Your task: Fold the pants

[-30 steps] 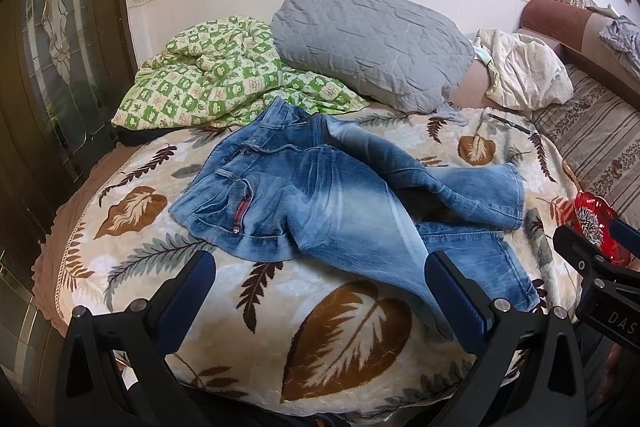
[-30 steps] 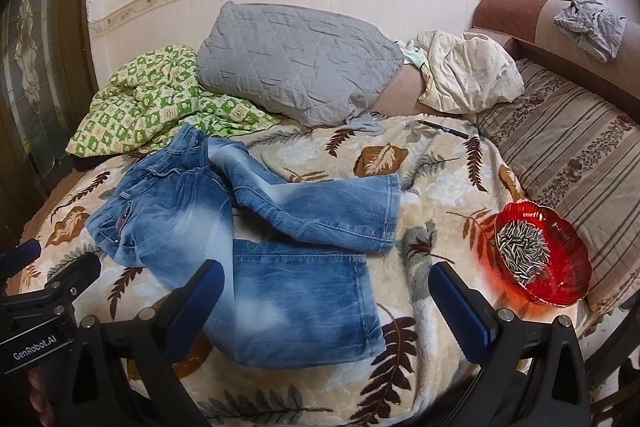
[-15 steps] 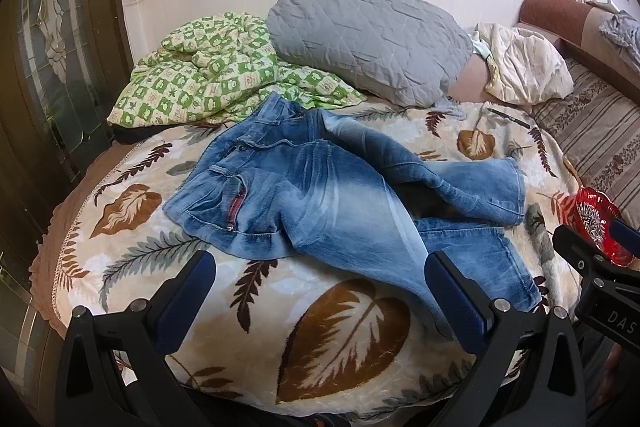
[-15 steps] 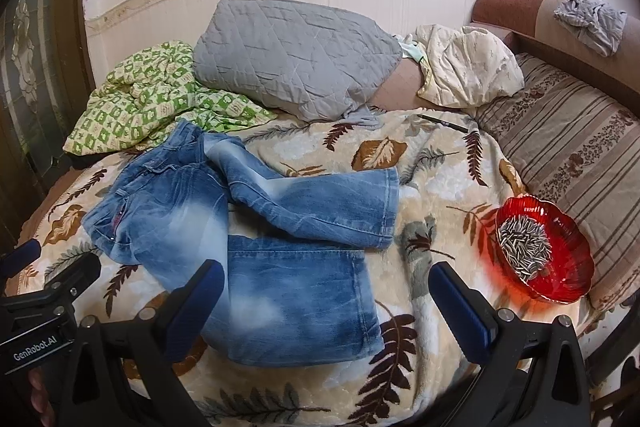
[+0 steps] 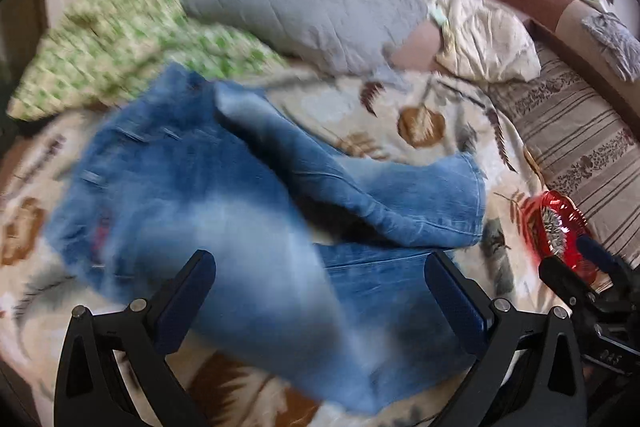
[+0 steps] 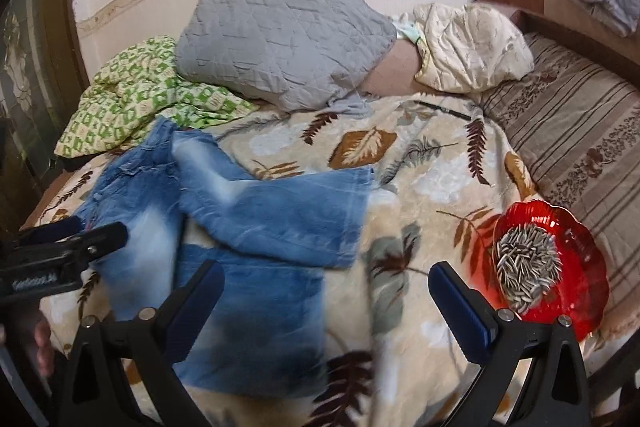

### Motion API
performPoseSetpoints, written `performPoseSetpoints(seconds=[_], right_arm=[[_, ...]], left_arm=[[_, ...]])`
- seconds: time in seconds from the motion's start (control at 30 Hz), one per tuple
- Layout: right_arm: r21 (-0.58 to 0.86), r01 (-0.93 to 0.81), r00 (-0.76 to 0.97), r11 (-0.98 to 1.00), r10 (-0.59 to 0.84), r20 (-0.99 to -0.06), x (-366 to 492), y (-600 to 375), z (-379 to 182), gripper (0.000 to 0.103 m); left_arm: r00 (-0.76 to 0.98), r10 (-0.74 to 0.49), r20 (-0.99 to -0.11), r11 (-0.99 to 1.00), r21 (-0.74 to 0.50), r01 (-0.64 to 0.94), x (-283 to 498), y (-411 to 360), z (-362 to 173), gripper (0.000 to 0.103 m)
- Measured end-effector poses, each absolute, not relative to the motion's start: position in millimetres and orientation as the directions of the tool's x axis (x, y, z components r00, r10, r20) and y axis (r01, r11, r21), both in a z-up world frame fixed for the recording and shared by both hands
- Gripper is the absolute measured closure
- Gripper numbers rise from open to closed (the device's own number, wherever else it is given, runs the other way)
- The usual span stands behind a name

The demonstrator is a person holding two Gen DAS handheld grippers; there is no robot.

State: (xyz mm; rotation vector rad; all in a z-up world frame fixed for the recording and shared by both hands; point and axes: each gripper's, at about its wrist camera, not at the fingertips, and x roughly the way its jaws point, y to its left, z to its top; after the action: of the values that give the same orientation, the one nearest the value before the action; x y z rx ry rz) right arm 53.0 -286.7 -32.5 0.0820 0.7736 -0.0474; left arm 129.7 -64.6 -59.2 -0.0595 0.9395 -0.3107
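Observation:
Faded blue jeans [image 5: 208,211] lie crumpled on the leaf-patterned blanket [image 5: 432,115], waist at the left, one leg crossed over the other toward the right; they also show in the right wrist view [image 6: 256,223]. My left gripper [image 5: 320,303] is open and empty, hovering low over the near leg of the jeans. My right gripper [image 6: 326,311] is open and empty, above the leg hems and the blanket [image 6: 400,171]. The left wrist view is motion-blurred.
A red glass dish of sunflower seeds [image 6: 548,263] sits on the bed at the right, also in the left wrist view [image 5: 556,227]. A grey pillow [image 6: 280,43], green checked quilt [image 6: 140,95], cream cushion [image 6: 472,47] and striped bolster [image 6: 580,143] lie behind.
Both grippers have moved forward and down toward the jeans, the left one fast enough to blur its view. The jeans have not moved; both grippers stay open.

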Motion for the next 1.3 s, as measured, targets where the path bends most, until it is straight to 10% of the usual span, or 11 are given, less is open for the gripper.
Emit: performPoseSetpoints(seconds=[0.53,0.67,0.73,0.8,1.3], right_arm=[[0.335,0.084,0.594,0.939,0.223,-0.773,203.0,-371.3,-84.7,0.001],[0.433,0.080,0.535,0.898,0.328,-0.779,225.3,-376.8,-109.6,0.020],[0.426,0.053,0.535,0.903,0.335,-0.776,228.1,-372.2,-113.0,0.053],[0.423,0.018,0.527,0.906,0.351,-0.774,227.4,-366.9,-114.7,0.085],[0.427,-0.138,0.636,0.894,0.410,-0.653,205.2,-370.3,-50.7,0.098]], left_arm=[[0.362,-0.429,-0.828,0.886,-0.464,-0.010,213.4,-81.1,-115.6,0.000],[0.353,-0.423,-0.835,0.886,-0.462,-0.032,216.0,-84.3,-123.4,0.000],[0.345,-0.429,-0.835,0.886,-0.463,-0.020,215.1,-85.7,-124.9,0.015],[0.310,-0.426,-0.850,0.894,-0.447,0.003,216.5,-88.4,-128.8,0.098],[0.412,-0.555,-0.723,0.807,-0.589,0.053,218.7,-99.3,-87.0,0.099]])
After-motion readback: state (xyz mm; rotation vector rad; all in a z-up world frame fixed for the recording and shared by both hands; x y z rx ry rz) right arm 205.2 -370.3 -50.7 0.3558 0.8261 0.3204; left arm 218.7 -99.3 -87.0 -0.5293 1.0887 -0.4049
